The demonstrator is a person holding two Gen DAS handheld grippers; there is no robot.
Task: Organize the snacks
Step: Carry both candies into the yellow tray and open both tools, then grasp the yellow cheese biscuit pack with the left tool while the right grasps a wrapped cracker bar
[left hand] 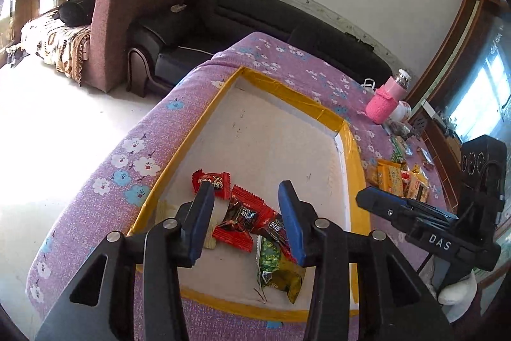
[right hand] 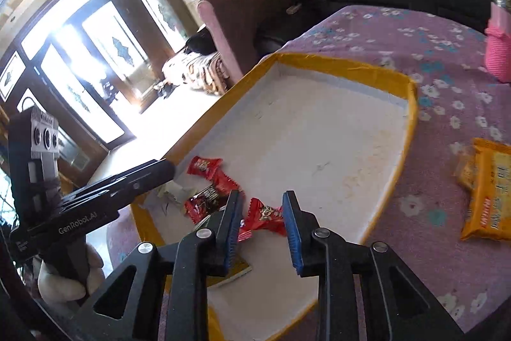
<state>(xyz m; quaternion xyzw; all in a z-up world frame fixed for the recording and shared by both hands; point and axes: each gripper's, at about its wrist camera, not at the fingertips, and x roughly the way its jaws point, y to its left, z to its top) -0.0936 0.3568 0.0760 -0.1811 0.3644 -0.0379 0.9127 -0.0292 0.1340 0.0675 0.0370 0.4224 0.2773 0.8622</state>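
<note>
Two views logged, left wrist first. My left gripper [left hand: 246, 219] hangs over the near end of the white tray [left hand: 281, 130] with the yellow taped rim, jaws apart and holding nothing. Under and between the fingers lie several red snack packets [left hand: 238, 221]; one more red packet [left hand: 212, 182] sits just beyond the left finger, and a green packet [left hand: 274, 270] lies nearest me, partly under the right finger. The tray rests on a purple flowered cloth [left hand: 134, 155] covering the worktop. Beyond the tray's right rim is a loose heap of orange and yellow snack packs [left hand: 397, 179], with a pink-sleeved bottle [left hand: 386, 99] farther back. My right gripper [left hand: 412, 210] shows at the right edge, over that rim.

Right wrist view. My right gripper [right hand: 262, 222] has its jaws apart, empty, poised over a red packet [right hand: 265, 214] lying in the tray [right hand: 319, 123]. More red packets [right hand: 210, 184] lie to its left. My left gripper [right hand: 127, 184] reaches in from the left. An orange biscuit pack [right hand: 485, 190] lies on the cloth [right hand: 424, 206] outside the tray, at right.
</note>
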